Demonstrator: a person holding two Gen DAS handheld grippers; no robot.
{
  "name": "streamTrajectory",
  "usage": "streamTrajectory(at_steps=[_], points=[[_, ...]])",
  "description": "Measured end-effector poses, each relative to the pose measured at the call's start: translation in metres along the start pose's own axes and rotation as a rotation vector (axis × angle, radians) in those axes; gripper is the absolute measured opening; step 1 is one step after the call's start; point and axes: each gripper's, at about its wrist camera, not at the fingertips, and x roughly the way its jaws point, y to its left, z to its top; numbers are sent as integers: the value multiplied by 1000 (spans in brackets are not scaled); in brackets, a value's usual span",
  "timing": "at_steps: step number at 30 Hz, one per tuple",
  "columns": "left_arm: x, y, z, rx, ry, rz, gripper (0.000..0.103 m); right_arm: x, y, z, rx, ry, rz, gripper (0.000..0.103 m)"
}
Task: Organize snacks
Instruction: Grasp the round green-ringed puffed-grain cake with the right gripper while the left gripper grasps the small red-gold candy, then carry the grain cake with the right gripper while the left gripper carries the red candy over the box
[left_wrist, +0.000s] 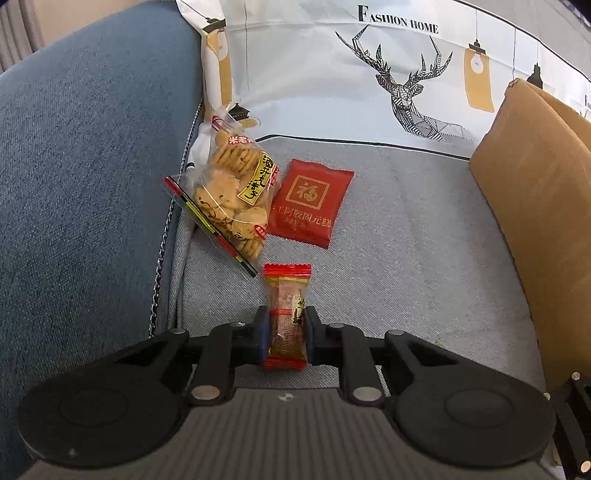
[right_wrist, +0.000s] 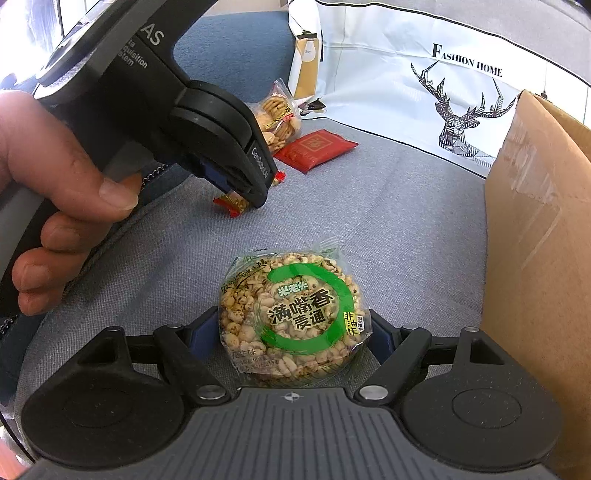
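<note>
A small snack bar (left_wrist: 286, 291) in a clear wrapper with red ends lies on the grey seat, and my left gripper (left_wrist: 286, 326) is shut on its sides. In the right wrist view the same gripper (right_wrist: 245, 194) points down at the bar (right_wrist: 231, 204), with a person's hand (right_wrist: 55, 192) on its handle. My right gripper (right_wrist: 293, 330) is shut on a round puffed-grain cake (right_wrist: 295, 295) in a clear packet with a green ring. A bag of small crackers (left_wrist: 232, 192) and a flat red packet (left_wrist: 308, 203) lie side by side further back.
A cardboard box (left_wrist: 535, 203) stands at the right, close to my right gripper (right_wrist: 535, 258). A white bag printed with a deer (left_wrist: 369, 74) stands at the back. A blue cushion (left_wrist: 92, 184) borders the grey seat (left_wrist: 406, 258) on the left.
</note>
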Motion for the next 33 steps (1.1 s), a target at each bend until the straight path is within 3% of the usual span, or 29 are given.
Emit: streamTrajectory(at_steps=[5,15,23,33], points=[[-5,1,3,-27,-6,-22,18,-4,0,-1,-8,-27,-17,81],[-45,3,16,-113,-91,-69,18,-34,-6,16,34,-139,-60,81],[-95,-4,28,-266,-235,-141,18,-89,-20,31,39,-271,-114,81],[-133,-57,41,-293,-414,-232,18,-160,-71,31,98,-425,-194,81]])
